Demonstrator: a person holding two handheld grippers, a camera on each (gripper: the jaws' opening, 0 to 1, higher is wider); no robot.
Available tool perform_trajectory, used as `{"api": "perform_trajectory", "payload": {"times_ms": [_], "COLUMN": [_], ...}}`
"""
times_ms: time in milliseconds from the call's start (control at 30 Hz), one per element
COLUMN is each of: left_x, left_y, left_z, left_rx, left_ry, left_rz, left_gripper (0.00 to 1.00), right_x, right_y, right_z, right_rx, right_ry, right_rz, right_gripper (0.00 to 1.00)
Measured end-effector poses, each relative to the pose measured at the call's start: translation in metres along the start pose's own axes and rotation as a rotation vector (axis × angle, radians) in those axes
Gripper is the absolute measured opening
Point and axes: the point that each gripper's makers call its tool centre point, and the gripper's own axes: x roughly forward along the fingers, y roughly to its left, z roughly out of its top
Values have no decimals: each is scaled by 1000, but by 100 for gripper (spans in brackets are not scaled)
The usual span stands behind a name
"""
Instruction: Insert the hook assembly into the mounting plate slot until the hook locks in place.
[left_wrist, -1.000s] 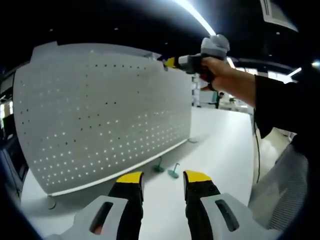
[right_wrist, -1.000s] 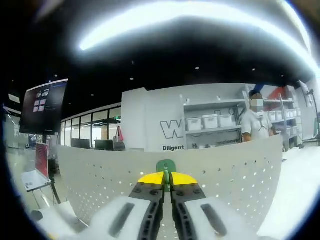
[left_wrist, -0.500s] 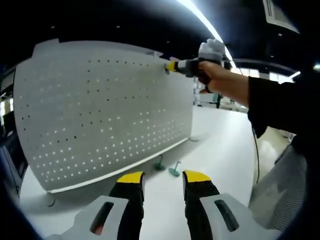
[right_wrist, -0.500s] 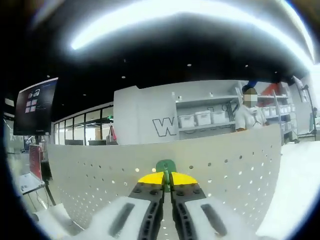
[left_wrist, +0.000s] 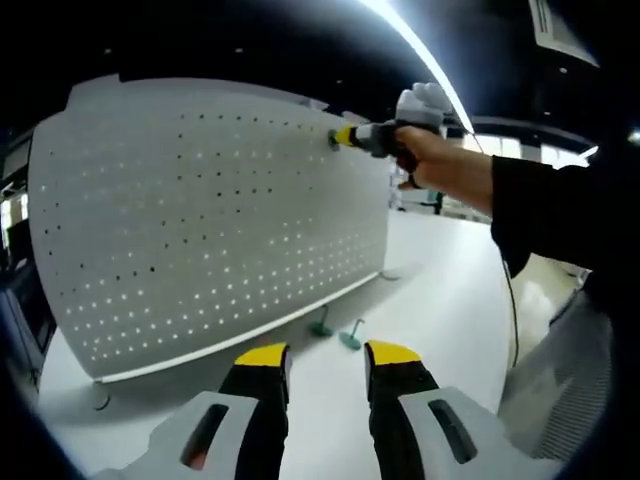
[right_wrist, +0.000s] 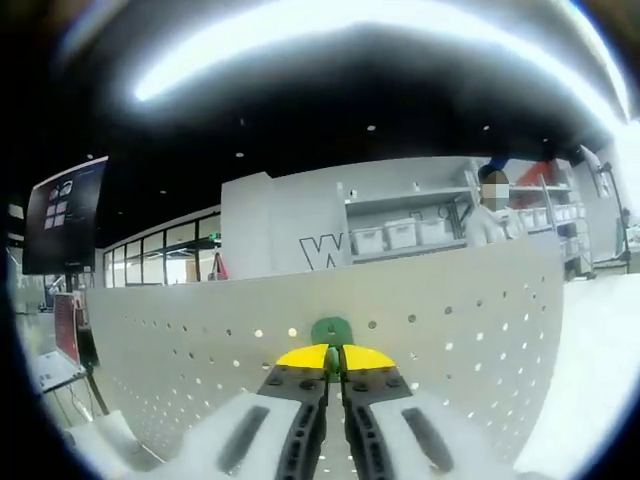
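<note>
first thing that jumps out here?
The big white pegboard standing upright on the table, spanning the left gripper view. Near its top right corner the right gripper presses a green hook at the board. Two more green hooks lie on the table by the board's base.

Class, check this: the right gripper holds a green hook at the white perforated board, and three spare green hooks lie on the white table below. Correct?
Not quite. The left gripper view shows two spare green hooks on the white table, not three. The right gripper does hold a green hook at the white perforated board.
</note>
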Motion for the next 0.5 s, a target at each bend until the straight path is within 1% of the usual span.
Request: {"api": "perform_trajectory", "payload": {"times_ms": [400,500], "left_x": [0,0], "left_y": [1,1], "left_z": [-1,-1], "left_rx": [-5,-5], "left_ry": [1,2], "left_rz": [3,2], "left_gripper": [30,30], "right_x": [2,3], "right_y": [1,1], "right_z": [0,0], "right_rx": [-55,-91], "right_ry": [-7,-4], "right_rz": [-18,-29], "right_gripper": [1,1]}}
